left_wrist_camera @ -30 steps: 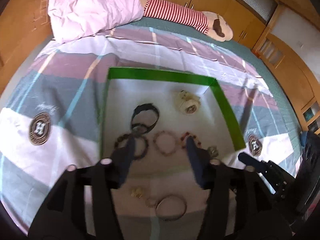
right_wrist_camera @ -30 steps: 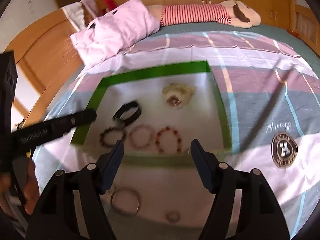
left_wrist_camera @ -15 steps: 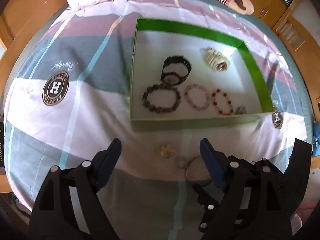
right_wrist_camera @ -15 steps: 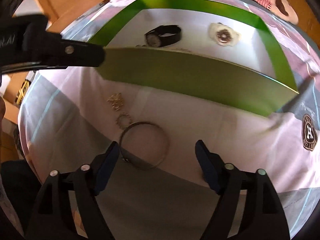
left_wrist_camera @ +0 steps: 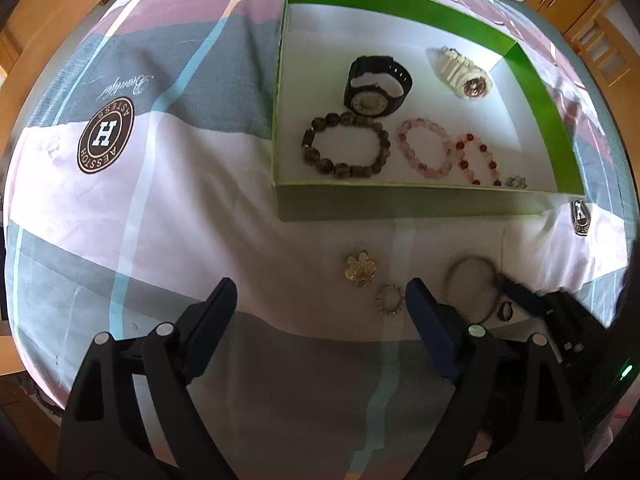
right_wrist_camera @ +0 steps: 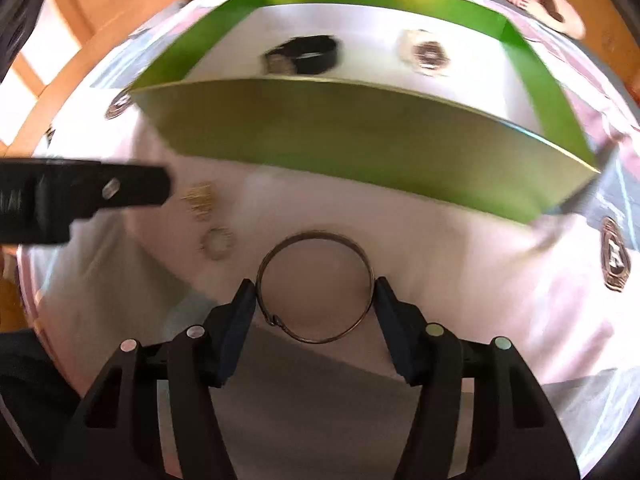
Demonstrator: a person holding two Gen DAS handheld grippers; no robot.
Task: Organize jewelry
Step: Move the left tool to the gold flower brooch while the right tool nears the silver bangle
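A green box (left_wrist_camera: 400, 200) on the bed holds a black watch (left_wrist_camera: 376, 80), a white watch (left_wrist_camera: 466, 74) and three bead bracelets. In front of it on the sheet lie a gold brooch (left_wrist_camera: 361, 270), a small ring (left_wrist_camera: 379, 300) and a thin metal bangle (right_wrist_camera: 316, 235). My right gripper (right_wrist_camera: 314, 284) points down at the bangle. Its jaws are closing and both pads touch the bangle's sides. My left gripper (left_wrist_camera: 320, 286) is opening wide with nothing between its fingers. The brooch and small ring lie just ahead of its right finger.
The box's front wall (right_wrist_camera: 360, 136) rises just beyond the loose pieces. The left gripper's finger (right_wrist_camera: 120, 192) reaches in beside the brooch (right_wrist_camera: 200, 198). Striped bedding with round logo patches (left_wrist_camera: 105, 136) spreads to the left. Wooden furniture surrounds the bed.
Both grippers tipped down and sank toward the sheet in front of the box. The left jaws widened. The right jaws came in around the bangle until they touch it.
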